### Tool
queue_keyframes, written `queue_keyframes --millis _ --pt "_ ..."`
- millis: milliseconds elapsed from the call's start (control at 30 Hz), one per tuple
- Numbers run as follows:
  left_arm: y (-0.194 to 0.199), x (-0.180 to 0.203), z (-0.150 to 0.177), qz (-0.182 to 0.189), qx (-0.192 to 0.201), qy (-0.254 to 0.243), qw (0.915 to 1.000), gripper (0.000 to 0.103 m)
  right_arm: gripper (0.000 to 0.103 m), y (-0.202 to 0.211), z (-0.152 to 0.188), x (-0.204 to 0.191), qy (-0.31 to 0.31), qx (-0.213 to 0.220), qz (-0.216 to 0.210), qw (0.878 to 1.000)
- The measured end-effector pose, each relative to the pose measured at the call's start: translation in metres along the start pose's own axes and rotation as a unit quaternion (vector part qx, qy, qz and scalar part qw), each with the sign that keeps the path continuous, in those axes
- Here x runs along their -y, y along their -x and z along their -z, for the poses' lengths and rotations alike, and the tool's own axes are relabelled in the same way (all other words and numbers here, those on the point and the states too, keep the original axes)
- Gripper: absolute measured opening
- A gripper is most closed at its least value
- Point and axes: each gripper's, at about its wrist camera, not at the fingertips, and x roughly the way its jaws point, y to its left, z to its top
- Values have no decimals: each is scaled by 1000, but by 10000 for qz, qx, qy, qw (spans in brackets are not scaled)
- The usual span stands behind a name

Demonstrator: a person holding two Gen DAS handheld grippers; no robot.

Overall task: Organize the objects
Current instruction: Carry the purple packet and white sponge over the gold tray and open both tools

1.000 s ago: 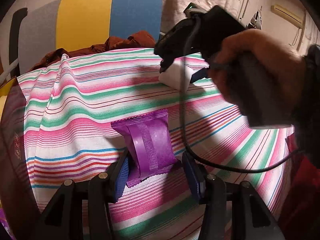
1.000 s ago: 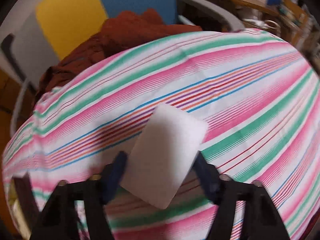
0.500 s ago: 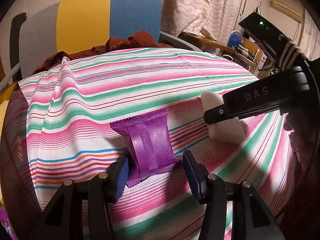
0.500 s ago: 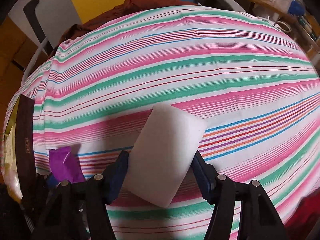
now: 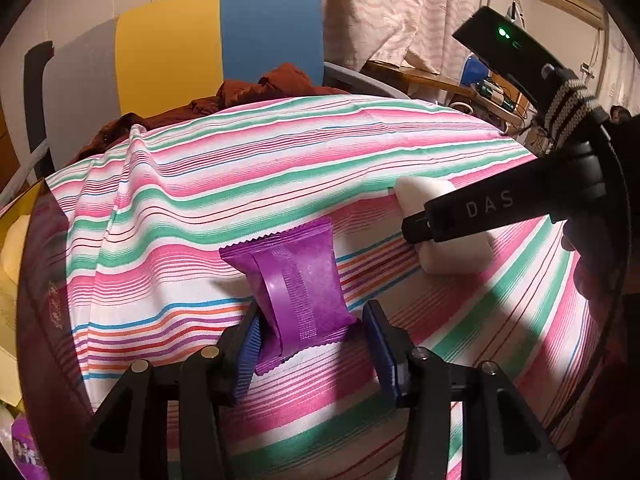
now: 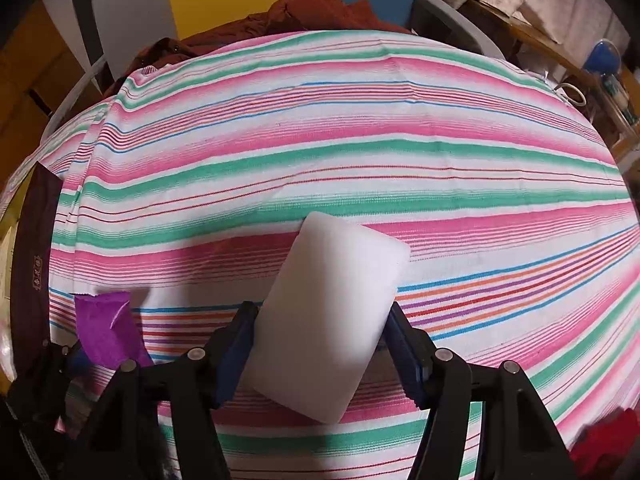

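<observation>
A purple snack packet [image 5: 298, 288] is pinched at its near end between the blue pads of my left gripper [image 5: 314, 340], just above the striped tablecloth [image 5: 240, 184]. The packet [image 6: 106, 328] also shows at the lower left of the right wrist view. My right gripper [image 6: 322, 344] is shut on a white sponge block [image 6: 328, 320], which sits tilted between its pads. In the left wrist view that block [image 5: 460, 258] hangs low over the cloth to the packet's right, under one black finger [image 5: 480, 208]. Whether the block touches the cloth is unclear.
Behind the table stands a chair [image 5: 216, 52] with a grey, yellow and blue back, and a rust-brown garment [image 5: 276, 84] lies on it. A dark brown box edge [image 6: 34, 272] lines the table's left side. A cluttered desk [image 5: 488, 92] is at the back right.
My right gripper carried the white block from the far middle of the table down to the near right, beside the packet, and has nearly stopped. The left gripper and packet stayed put.
</observation>
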Motion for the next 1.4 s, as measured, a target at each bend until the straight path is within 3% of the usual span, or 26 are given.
queue_keyframes --millis 233,467,733,933,1167,1400 --pt "25 -1 2 -110 182 -48 9998 49 64 21 -2 -10 259 423 -180 9986" --pt "68 -4 0 -93 534 -45 9985 49 64 23 2 -45 777 685 -380 9939" --pt "115 -32 14 -7 661 349 9972 49 64 25 8 -62 1102 743 -464 9900" --pt "153 -72 33 -242 778 663 9945 49 64 24 9 -65 1169 731 -365 9898" --pt "191 -147 58 -827 921 1439 9818 50 64 46 8 -73 1100 964 -540 9878" --pt "200 -204 85 -1328 835 2145 9640 50 64 87 23 -143 1655 1263 -1140 9714"
